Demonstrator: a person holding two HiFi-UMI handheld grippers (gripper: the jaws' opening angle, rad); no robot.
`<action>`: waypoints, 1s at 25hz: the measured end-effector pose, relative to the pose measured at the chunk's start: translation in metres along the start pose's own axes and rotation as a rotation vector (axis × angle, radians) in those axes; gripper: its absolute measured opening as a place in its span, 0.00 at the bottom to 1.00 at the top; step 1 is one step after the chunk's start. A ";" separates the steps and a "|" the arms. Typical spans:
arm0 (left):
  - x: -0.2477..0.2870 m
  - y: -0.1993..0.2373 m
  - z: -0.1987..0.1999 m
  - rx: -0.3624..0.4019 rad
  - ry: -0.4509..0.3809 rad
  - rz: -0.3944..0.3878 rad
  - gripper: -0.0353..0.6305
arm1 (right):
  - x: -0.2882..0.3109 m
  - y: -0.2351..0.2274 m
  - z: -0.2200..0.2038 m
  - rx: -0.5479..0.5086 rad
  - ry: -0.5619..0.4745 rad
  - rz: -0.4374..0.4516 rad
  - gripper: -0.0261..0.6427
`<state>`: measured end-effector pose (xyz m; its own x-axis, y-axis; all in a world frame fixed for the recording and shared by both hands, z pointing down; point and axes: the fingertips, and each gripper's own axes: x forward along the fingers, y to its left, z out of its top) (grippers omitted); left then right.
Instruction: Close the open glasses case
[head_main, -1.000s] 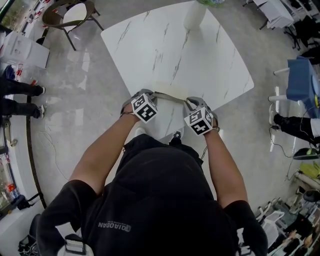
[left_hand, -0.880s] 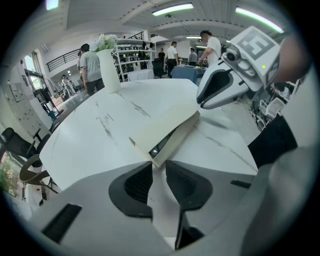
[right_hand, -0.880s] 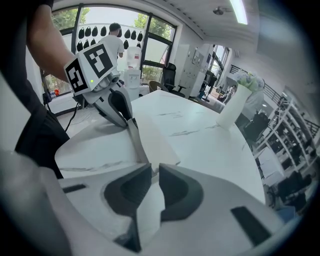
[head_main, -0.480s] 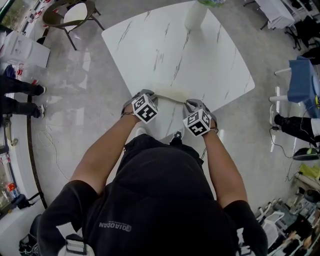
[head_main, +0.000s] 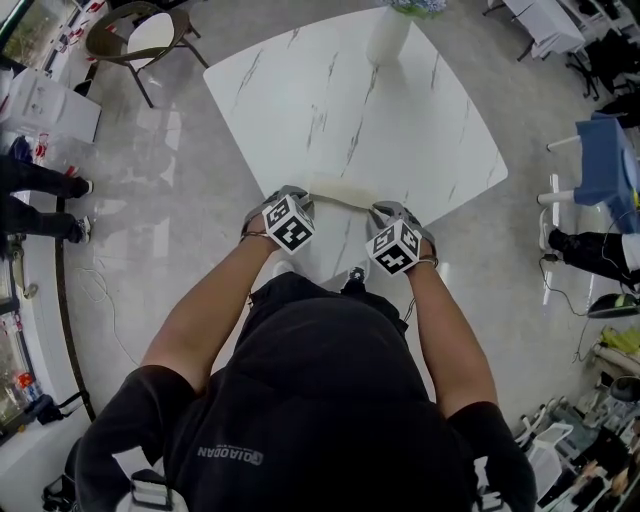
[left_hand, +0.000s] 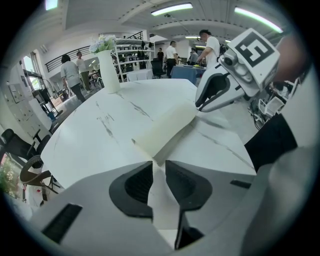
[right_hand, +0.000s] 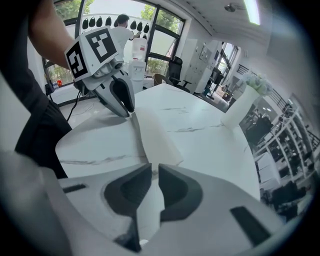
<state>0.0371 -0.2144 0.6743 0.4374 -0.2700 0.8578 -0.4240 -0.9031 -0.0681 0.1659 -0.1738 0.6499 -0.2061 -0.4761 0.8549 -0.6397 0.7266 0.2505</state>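
The cream glasses case (head_main: 338, 189) lies near the front edge of the white marble table (head_main: 400, 110), with its thin flap raised between my two grippers. My left gripper (head_main: 304, 198) is shut on the case's left end; in the left gripper view the flap (left_hand: 165, 127) runs straight into the jaws of the left gripper (left_hand: 159, 167). My right gripper (head_main: 376, 208) is shut on the right end. The right gripper view shows the case (right_hand: 156, 137) pinched in the right gripper (right_hand: 154, 172), with the left gripper (right_hand: 130, 111) at its far end.
A tall white vase (head_main: 388, 35) with flowers stands at the table's far edge. A chair (head_main: 140, 30) is on the floor at the far left. People stand at the left (head_main: 40, 180) and right (head_main: 590, 250) of the room.
Both grippers keep their hold on the case's ends. The right gripper has edged slightly left and away from me; the case has barely shifted.
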 end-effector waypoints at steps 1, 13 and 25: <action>-0.004 0.000 0.001 0.010 -0.002 0.002 0.18 | -0.003 0.000 0.001 -0.017 0.002 -0.002 0.11; -0.078 -0.001 0.039 0.063 -0.166 0.027 0.12 | -0.061 -0.007 0.042 0.107 -0.129 -0.038 0.06; -0.146 -0.006 0.073 0.026 -0.332 0.052 0.06 | -0.131 -0.010 0.083 0.258 -0.348 -0.067 0.04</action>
<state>0.0337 -0.1936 0.5118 0.6515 -0.4063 0.6406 -0.4343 -0.8922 -0.1241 0.1380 -0.1595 0.4978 -0.3666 -0.6886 0.6257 -0.8153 0.5618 0.1405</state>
